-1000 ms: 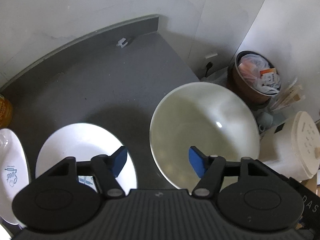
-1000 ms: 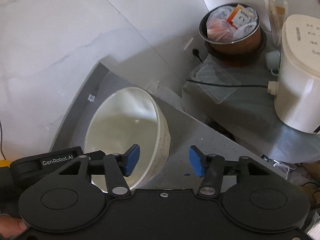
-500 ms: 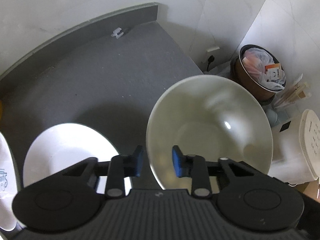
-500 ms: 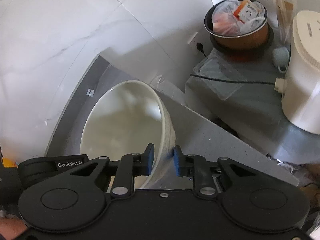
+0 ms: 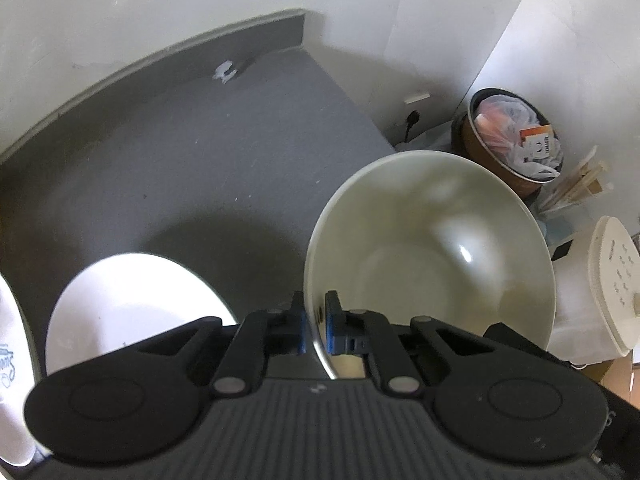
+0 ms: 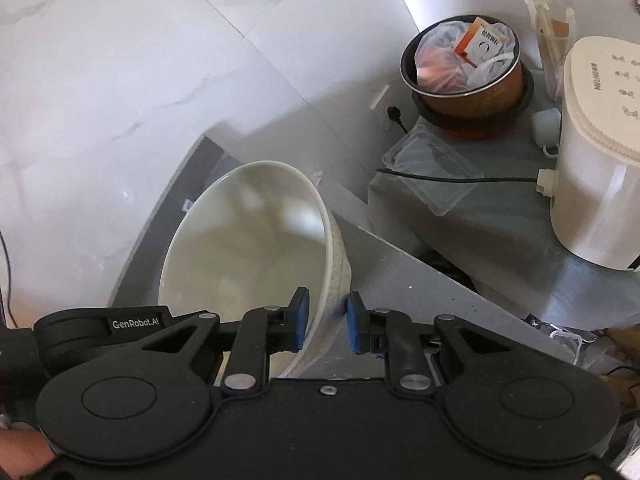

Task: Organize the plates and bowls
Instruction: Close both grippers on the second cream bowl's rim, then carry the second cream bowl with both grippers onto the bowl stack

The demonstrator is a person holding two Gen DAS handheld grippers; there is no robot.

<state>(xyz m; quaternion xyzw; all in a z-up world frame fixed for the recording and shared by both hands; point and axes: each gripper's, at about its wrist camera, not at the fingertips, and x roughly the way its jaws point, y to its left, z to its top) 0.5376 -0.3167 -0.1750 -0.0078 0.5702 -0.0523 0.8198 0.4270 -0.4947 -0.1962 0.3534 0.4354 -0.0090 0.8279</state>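
Observation:
A large cream bowl (image 5: 432, 264) is held over the grey counter (image 5: 224, 152), tilted. My left gripper (image 5: 315, 326) is shut on its near rim, one blue pad inside and one outside. In the right wrist view the same bowl (image 6: 248, 256) is clamped on its right wall by my right gripper (image 6: 326, 322), also one pad on each side. A plain white plate (image 5: 128, 304) lies on the counter at the left. A second white plate with blue print (image 5: 10, 364) shows at the far left edge.
To the right, off the counter, stand a brown pot of packets (image 6: 466, 80), a white appliance (image 6: 596, 152) and a clear plastic box (image 6: 430, 172) with a black cable. A small white clip (image 5: 224, 70) lies near the counter's back wall.
Both grippers went from wide open to closed on the bowl's rim, left on the near edge, right on the right wall. The bowl now looks lifted and tilted.

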